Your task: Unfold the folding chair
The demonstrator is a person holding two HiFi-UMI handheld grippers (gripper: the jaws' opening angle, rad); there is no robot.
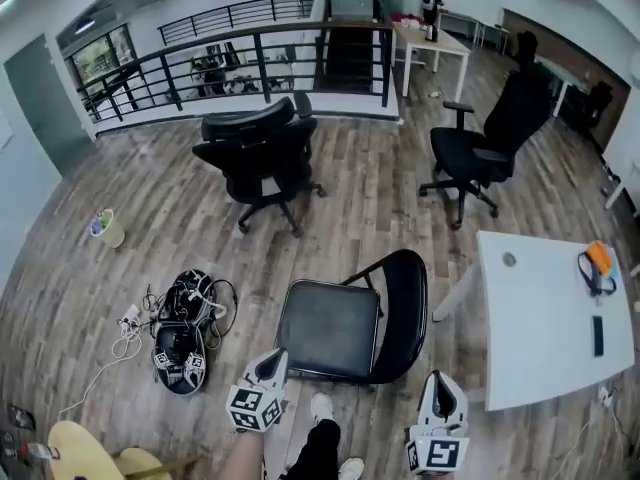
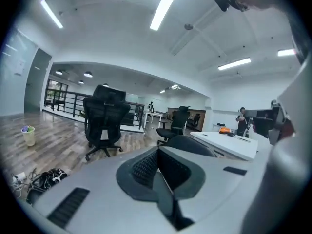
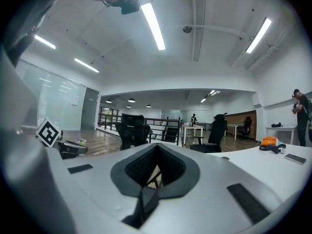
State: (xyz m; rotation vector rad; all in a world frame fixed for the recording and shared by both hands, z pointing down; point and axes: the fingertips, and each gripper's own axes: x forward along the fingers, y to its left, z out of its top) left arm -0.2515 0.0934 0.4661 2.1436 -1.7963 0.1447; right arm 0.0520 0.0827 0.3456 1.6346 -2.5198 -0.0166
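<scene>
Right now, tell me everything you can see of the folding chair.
The folding chair stands open and upright on the wooden floor. It is all black: a flat, squarish, slightly glossy seat, a rounded backrest on the side nearest the white table, and a thin tube frame that looks like metal. Nothing visibly touches it but the floor.

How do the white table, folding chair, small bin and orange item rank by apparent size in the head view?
1. white table
2. folding chair, slightly smaller
3. small bin and orange item come last, too alike to rank
</scene>
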